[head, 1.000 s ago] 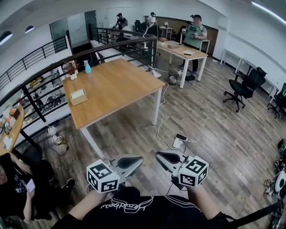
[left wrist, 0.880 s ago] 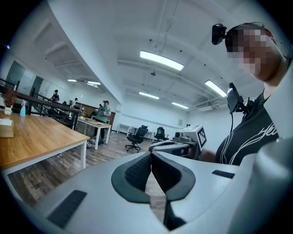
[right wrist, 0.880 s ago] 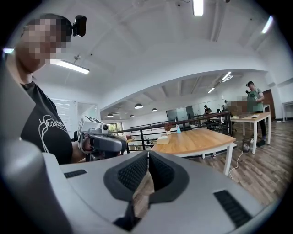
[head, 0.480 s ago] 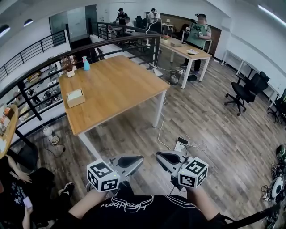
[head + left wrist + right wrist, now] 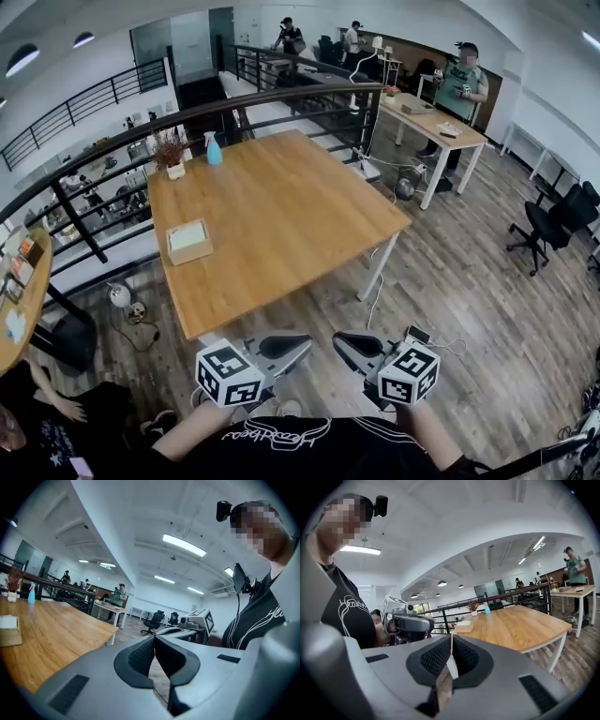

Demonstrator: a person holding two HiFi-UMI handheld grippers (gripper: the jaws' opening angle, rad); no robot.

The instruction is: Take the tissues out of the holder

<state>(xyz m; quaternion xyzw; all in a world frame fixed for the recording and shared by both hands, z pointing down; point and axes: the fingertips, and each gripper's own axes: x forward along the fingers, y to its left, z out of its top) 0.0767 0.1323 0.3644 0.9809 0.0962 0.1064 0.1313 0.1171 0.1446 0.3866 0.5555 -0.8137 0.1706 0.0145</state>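
left gripper [image 5: 302,345], right gripper [image 5: 340,341]: fingers [image 5: 138,658] clenched, empty | tissue holder [image 5: 188,241] on table [image 5: 291,202], well apart

Wooden table [image 5: 281,216] on plank floor [image 5: 450,309] beside black railing [image 5: 77,222]

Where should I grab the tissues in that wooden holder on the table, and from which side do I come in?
Probably pinch the white tissue showing on top of the holder, coming down from above. The holder lies flat and low on the table, its wooden walls close off the sides, and only the top shows tissue.
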